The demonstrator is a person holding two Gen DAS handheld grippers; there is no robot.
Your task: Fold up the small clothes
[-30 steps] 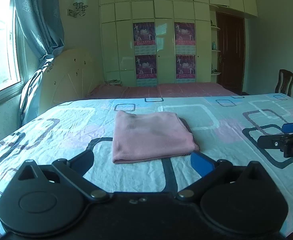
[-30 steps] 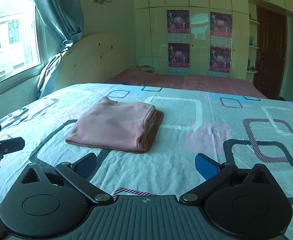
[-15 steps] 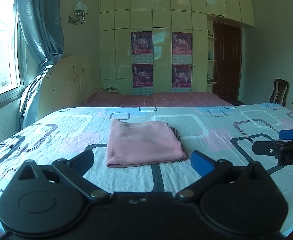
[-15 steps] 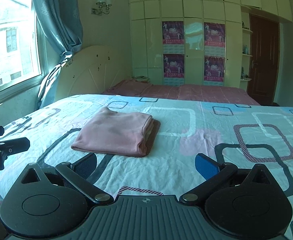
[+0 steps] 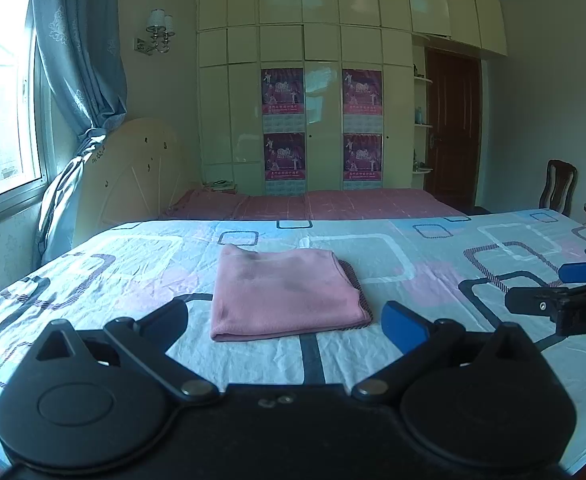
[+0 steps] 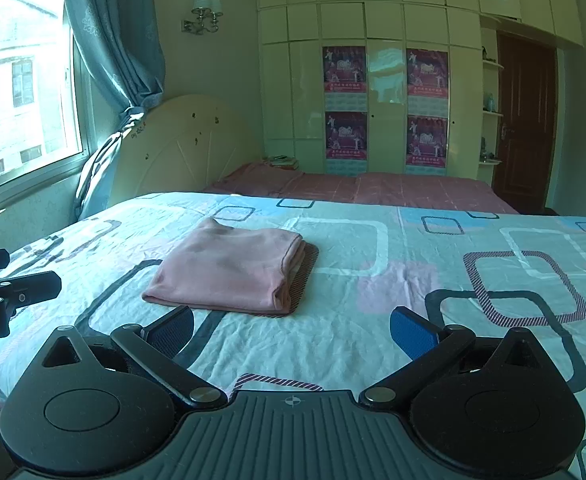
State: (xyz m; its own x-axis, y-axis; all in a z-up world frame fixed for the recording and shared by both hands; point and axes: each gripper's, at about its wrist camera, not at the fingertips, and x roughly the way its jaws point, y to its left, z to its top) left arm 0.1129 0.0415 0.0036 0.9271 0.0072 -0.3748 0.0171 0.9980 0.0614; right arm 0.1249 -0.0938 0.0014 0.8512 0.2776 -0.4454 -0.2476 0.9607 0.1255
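A pink garment [image 5: 285,292] lies folded into a neat rectangle on the patterned bed sheet [image 5: 433,268], with a dark striped edge peeking out along its right side. The same garment [image 6: 229,268] shows in the right wrist view. My left gripper [image 5: 289,322] is open, held back from the garment's near edge with nothing between its fingers. My right gripper [image 6: 293,326] is open too, short of the garment and empty. The right gripper's fingers [image 5: 549,300] appear at the right edge of the left wrist view.
The bed sheet [image 6: 413,280] spreads wide to the right of the garment. A cream headboard [image 5: 133,168] and a window with blue curtain [image 5: 81,52] stand at left. Wardrobes with posters [image 5: 321,128], a dark door [image 5: 453,132] and a wooden chair [image 5: 559,192] lie beyond.
Both grippers have drawn back and tilted up, so the folded garment sits farther away and lower in each view. The garment itself has not moved.
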